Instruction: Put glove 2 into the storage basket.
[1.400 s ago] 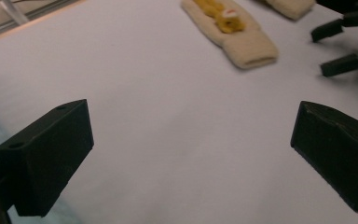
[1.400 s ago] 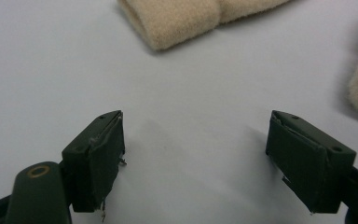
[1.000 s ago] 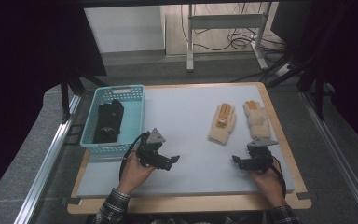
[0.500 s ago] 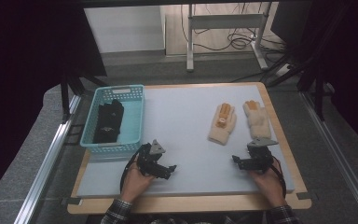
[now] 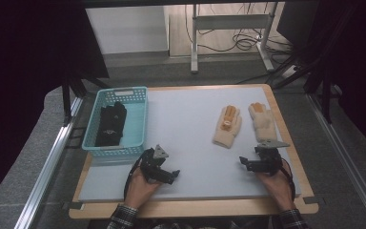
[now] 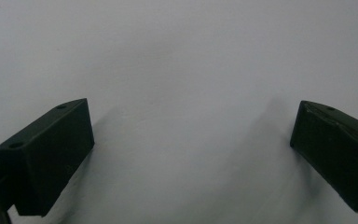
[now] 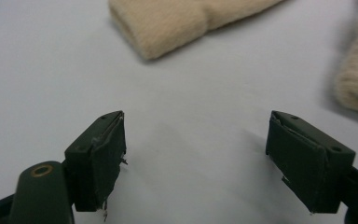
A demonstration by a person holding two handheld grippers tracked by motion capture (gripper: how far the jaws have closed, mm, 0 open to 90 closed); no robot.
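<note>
Grippers both low over white mat (image 5: 190, 124), near its front edge. Left gripper (image 5: 170, 174) jaws spread wide, nothing between them; bare mat beneath. Right gripper (image 5: 246, 162) jaws likewise apart and empty, cream gloves just ahead: one (image 5: 228, 126) left, other (image 5: 263, 121) right, well apart from teal basket (image 5: 136, 119) holding black gloves (image 5: 110, 124)

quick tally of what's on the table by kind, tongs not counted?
Beige gloves: 2, on the mat
Black gloves: at least 1, in the basket; a pile, exact count unclear
Blue basket: 1
Total: 4 at least
</note>
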